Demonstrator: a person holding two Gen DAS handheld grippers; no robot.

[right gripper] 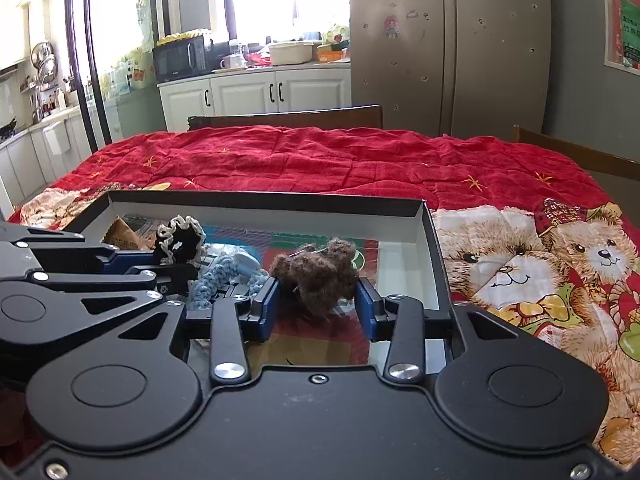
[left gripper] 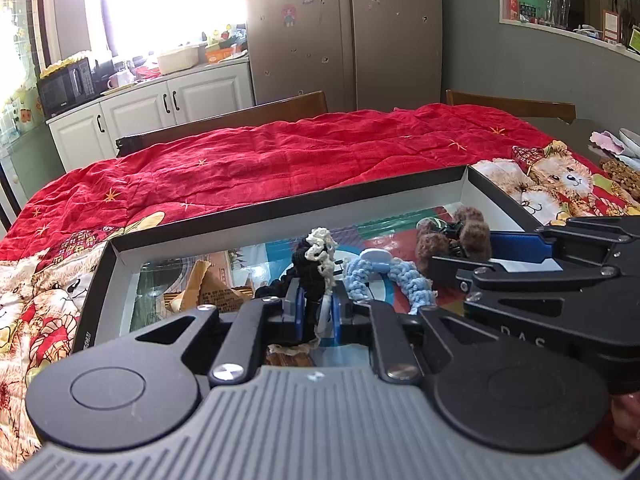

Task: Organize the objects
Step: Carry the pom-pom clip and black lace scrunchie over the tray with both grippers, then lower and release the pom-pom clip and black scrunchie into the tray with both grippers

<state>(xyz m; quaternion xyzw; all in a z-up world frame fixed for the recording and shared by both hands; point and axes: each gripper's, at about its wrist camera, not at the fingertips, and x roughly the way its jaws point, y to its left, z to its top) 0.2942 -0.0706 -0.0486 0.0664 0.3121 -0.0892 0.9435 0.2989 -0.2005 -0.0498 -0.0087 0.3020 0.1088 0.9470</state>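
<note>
A shallow black box (left gripper: 280, 208) (right gripper: 264, 197) with white inner walls lies on the red quilt. My left gripper (left gripper: 318, 314) is shut on a black-and-cream crochet scrunchie (left gripper: 316, 256) (right gripper: 180, 240), held upright over the box floor. In the right wrist view a brown fuzzy hair tie (right gripper: 316, 276) (left gripper: 460, 236) fills the gap of my right gripper (right gripper: 316, 308), and both blue pads touch its sides. A light blue crochet piece (left gripper: 384, 276) (right gripper: 216, 280) with a pale clip lies in the box between the two grippers. The right gripper (left gripper: 560, 264) reaches in from the right in the left wrist view.
A torn brown paper scrap (left gripper: 208, 284) (right gripper: 124, 236) lies in the box's left part. The red quilt with teddy-bear prints (right gripper: 520, 264) covers the table. Wooden chair backs (left gripper: 240, 116) (right gripper: 288, 117) stand behind it, with a fridge (right gripper: 448, 40) and white cabinets (right gripper: 256, 92) beyond.
</note>
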